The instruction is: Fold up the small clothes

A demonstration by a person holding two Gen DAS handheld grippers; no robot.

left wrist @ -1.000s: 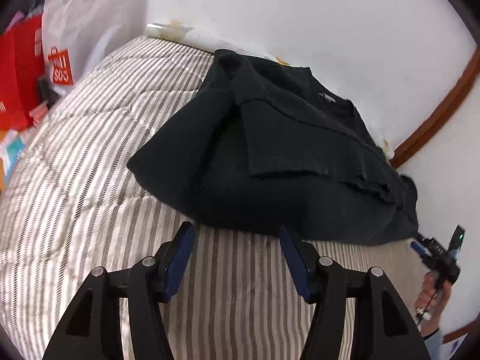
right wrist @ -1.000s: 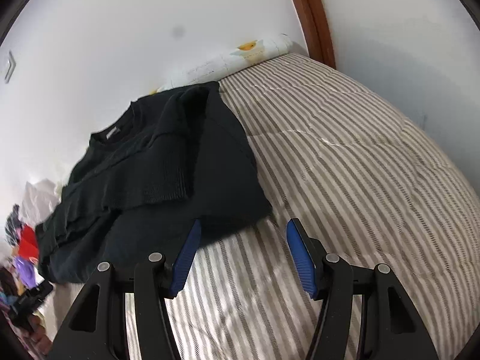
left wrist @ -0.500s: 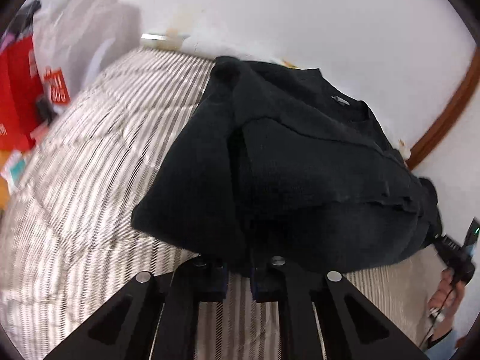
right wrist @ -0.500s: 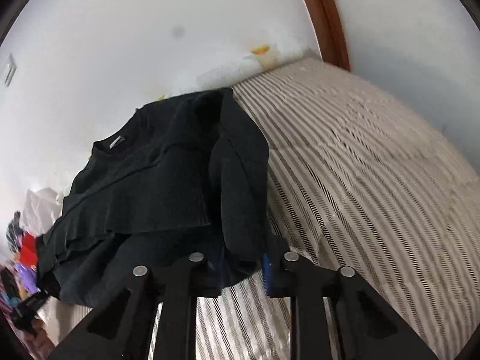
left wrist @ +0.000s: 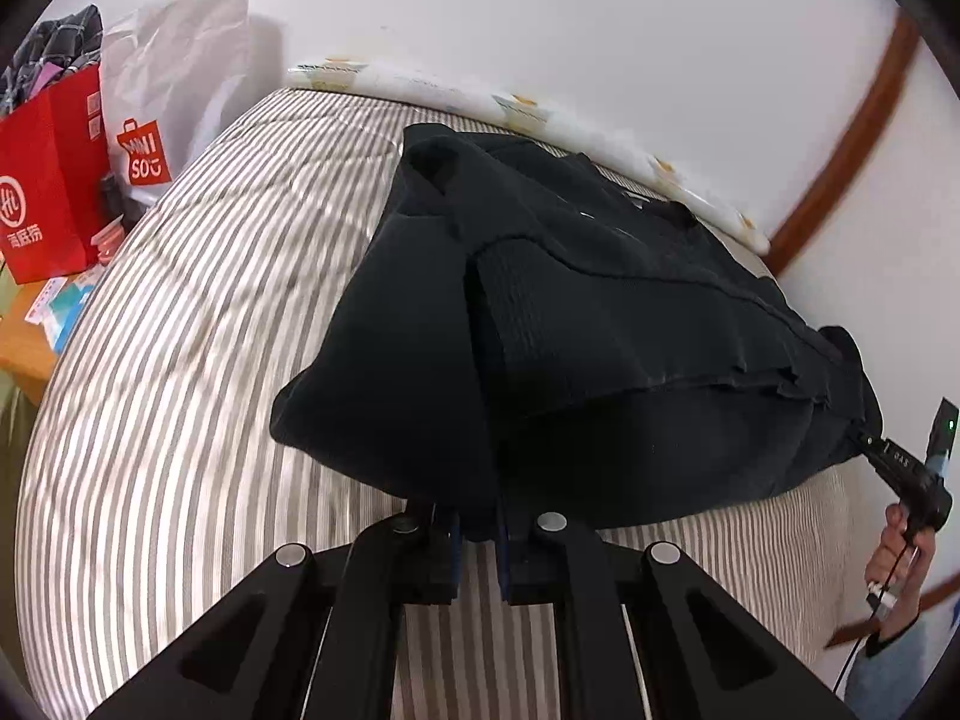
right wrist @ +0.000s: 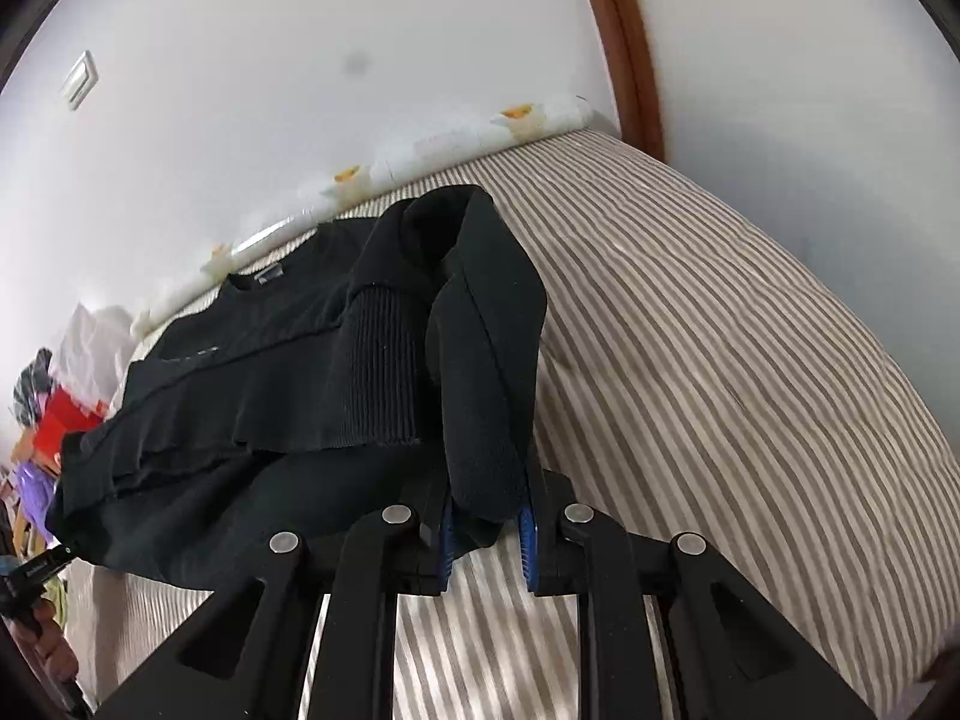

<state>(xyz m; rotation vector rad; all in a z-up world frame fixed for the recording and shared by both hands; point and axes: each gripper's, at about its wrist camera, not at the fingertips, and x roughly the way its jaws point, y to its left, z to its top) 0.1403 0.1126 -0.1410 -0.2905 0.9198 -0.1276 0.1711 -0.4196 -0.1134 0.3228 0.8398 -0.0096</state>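
Observation:
A black knit sweater (left wrist: 600, 348) lies on the striped bed, sleeves folded in over its body, collar toward the wall. My left gripper (left wrist: 479, 531) is shut on the sweater's near hem at one corner and lifts it off the bedding. My right gripper (right wrist: 485, 525) is shut on the opposite hem corner of the sweater (right wrist: 336, 372), also raised. The right gripper also shows in the left wrist view (left wrist: 900, 468) at the far right, held in a hand. The hem hangs between the two grips.
The grey and white striped bedspread (left wrist: 180, 360) covers the bed, against a white wall. A red paper bag (left wrist: 48, 180) and a white Miniso bag (left wrist: 162, 96) stand beside the bed at the left. A brown door frame (right wrist: 630, 48) rises at the right.
Both grippers went from open in front of the hem to shut on it, then lifted the hem off the bed toward the collar.

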